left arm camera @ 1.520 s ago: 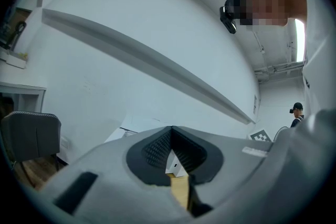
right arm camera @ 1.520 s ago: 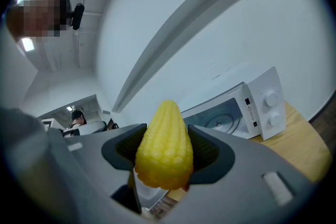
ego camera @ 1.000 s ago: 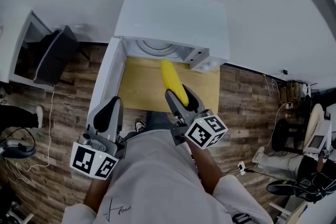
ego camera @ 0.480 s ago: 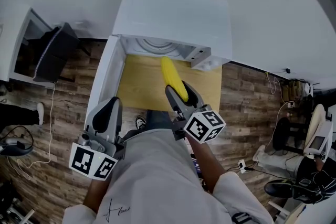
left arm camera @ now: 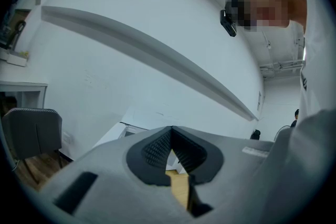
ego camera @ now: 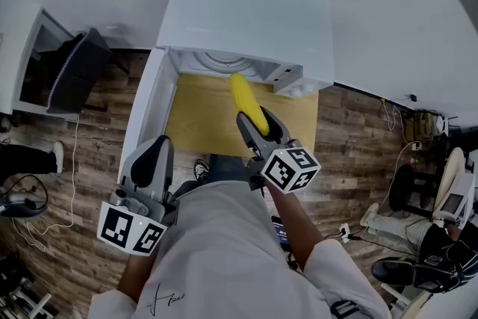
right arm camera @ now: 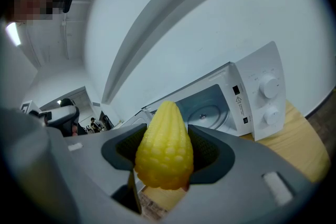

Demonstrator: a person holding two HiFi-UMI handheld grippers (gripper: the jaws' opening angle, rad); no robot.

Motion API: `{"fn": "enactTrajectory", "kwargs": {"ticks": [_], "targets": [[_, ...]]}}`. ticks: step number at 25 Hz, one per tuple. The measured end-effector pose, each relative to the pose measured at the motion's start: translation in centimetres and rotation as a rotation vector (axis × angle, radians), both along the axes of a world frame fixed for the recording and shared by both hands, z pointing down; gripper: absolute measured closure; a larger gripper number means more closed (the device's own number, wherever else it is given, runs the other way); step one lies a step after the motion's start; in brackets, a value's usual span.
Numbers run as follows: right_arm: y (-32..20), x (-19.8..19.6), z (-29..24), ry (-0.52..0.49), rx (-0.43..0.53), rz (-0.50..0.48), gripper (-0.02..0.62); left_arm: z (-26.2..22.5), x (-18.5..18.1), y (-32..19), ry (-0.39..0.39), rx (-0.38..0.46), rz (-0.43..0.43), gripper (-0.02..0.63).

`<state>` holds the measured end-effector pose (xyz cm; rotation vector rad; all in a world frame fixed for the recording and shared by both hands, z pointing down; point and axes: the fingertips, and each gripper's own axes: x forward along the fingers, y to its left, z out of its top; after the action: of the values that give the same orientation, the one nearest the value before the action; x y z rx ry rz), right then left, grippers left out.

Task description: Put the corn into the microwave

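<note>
A yellow corn cob [ego camera: 247, 102] [right arm camera: 165, 147] sticks out from my right gripper [ego camera: 258, 128], which is shut on it over the wooden table [ego camera: 197, 116]. The cob's tip points at the white microwave [ego camera: 243, 22] [right arm camera: 239, 97], whose cavity [right arm camera: 202, 107] stands open with a glass turntable inside. Its door [ego camera: 146, 104] hangs open at the left. My left gripper [ego camera: 151, 163] [left arm camera: 170, 150] is held low near my body with its jaws together and nothing between them.
Control knobs [right arm camera: 269, 86] sit on the microwave's right panel. A dark chair [ego camera: 81, 71] stands left of the table on the wood-plank floor [ego camera: 89, 153]. Cables and equipment [ego camera: 426, 235] lie at the far right. A white wall [ego camera: 388, 11] runs behind the microwave.
My right gripper has carried the corn slightly forward toward the microwave's opening. The left gripper has stayed in place.
</note>
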<state>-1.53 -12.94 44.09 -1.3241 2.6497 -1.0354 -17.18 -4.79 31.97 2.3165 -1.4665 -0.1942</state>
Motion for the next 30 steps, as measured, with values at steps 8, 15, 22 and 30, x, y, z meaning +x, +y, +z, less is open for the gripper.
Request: {"fn": "enactTrajectory", "kwargs": {"ticks": [8,15,22,30], "targets": [[-1.8,0.0,0.5,0.017,-0.005,-0.011,0.336,-0.1,-0.3,-1.0,0.005,-0.002,-0.013,0.618],[-3.4,-0.5,1.0,0.032,-0.01,-0.021,0.336,-1.3,-2.1,-1.7,0.028,0.015,-0.06,0.617],[-5.3,-1.1,2.5,0.042,-0.024,-0.021,0.336,-1.7,-3.3,-2.0,0.029,0.014,-0.096,0.617],[-7.4,-0.9,4.7,0.058,-0.05,0.01,0.336,-1.6,-3.9,-2.1,0.031,0.003,-0.125,0.617]]}}
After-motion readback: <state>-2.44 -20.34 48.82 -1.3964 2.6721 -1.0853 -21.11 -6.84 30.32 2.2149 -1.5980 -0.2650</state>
